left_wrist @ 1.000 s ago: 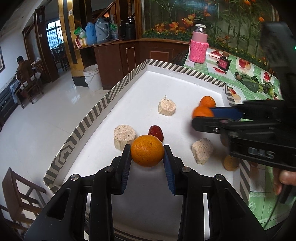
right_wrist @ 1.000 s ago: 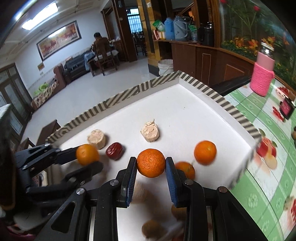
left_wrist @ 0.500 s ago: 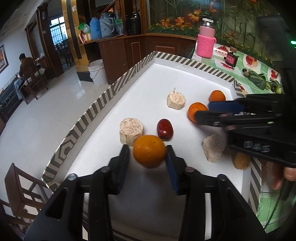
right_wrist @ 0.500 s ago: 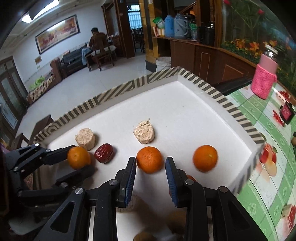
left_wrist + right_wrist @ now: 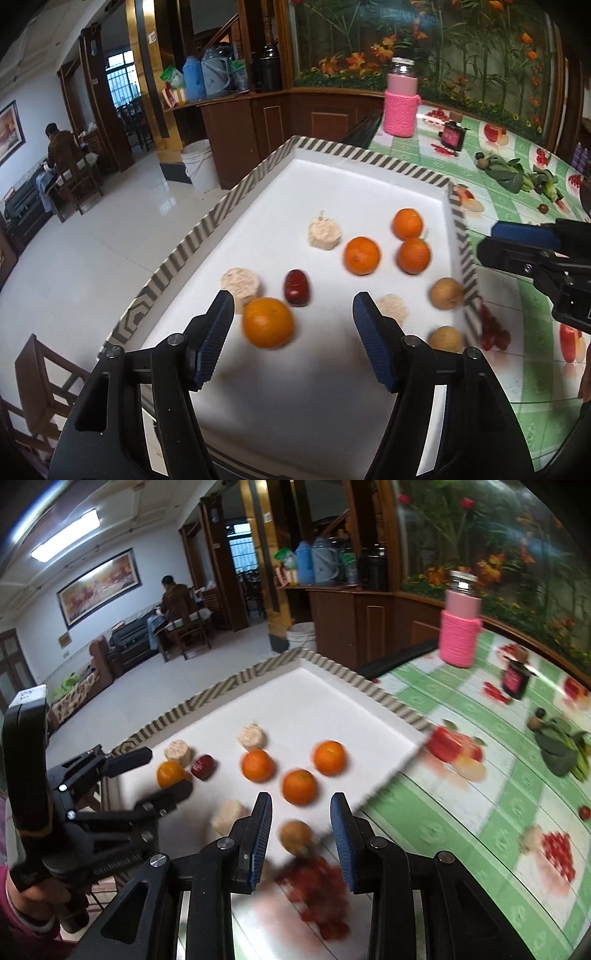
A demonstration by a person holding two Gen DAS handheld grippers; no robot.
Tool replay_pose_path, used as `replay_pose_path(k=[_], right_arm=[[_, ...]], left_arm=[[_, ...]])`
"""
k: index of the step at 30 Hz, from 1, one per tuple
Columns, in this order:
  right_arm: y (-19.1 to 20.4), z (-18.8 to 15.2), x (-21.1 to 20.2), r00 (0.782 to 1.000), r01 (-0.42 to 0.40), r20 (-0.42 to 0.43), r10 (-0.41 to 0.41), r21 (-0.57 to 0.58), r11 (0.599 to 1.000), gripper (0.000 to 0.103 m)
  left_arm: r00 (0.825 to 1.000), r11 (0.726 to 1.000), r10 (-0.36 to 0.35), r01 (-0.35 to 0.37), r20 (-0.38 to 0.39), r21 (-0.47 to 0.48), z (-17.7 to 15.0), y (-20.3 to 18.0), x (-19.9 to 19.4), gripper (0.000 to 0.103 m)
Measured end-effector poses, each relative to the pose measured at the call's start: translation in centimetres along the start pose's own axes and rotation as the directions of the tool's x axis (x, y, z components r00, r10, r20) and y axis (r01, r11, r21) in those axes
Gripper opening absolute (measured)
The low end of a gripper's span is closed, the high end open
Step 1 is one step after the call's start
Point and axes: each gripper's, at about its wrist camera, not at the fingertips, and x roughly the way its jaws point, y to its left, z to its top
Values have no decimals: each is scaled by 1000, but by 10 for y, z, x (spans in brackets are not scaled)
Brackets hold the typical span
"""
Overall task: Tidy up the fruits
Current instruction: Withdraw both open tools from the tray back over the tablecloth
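Observation:
A white tray (image 5: 332, 177) with a striped rim holds several oranges. One orange (image 5: 267, 322) lies free on the tray between my left gripper's (image 5: 293, 319) open jaws, nearer the left one. Another orange (image 5: 362, 255) lies mid-tray, with two more (image 5: 413, 254) to its right. A red date (image 5: 296, 287) and pale round cakes (image 5: 240, 285) lie among them. My right gripper (image 5: 301, 818) is open and empty over the tray's near edge, behind an orange (image 5: 300, 786); it also shows at the right of the left wrist view (image 5: 517, 245).
Two brown fruits (image 5: 446, 293) lie at the tray's right edge. The tray stands on a green fruit-print tablecloth (image 5: 480, 794). A pink-sleeved jar (image 5: 400, 107), a small dark box (image 5: 451, 136) and green leaves (image 5: 504, 173) stand farther back. Open floor lies left of the tray.
Both grippers opened and let go of their oranges, which now lie on the tray. Both grippers drew back, the right one toward the tray's near right edge.

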Motion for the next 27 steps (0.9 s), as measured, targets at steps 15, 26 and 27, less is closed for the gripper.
replay_pose_path(k=[15, 26, 27], right_arm=[[-96, -67, -68, 981, 189, 12, -194, 181, 965, 33], [-194, -108, -96, 947, 319, -71, -314, 345, 883, 34], [-202, -108, -95, 944, 327, -76, -321, 344, 880, 34]], left_arm=[[988, 981, -157, 155, 8, 118, 16, -91, -16, 68], [954, 929, -295, 301, -62, 217, 32, -184, -3, 68], [949, 923, -307, 317, -78, 217, 34, -191, 1, 68]])
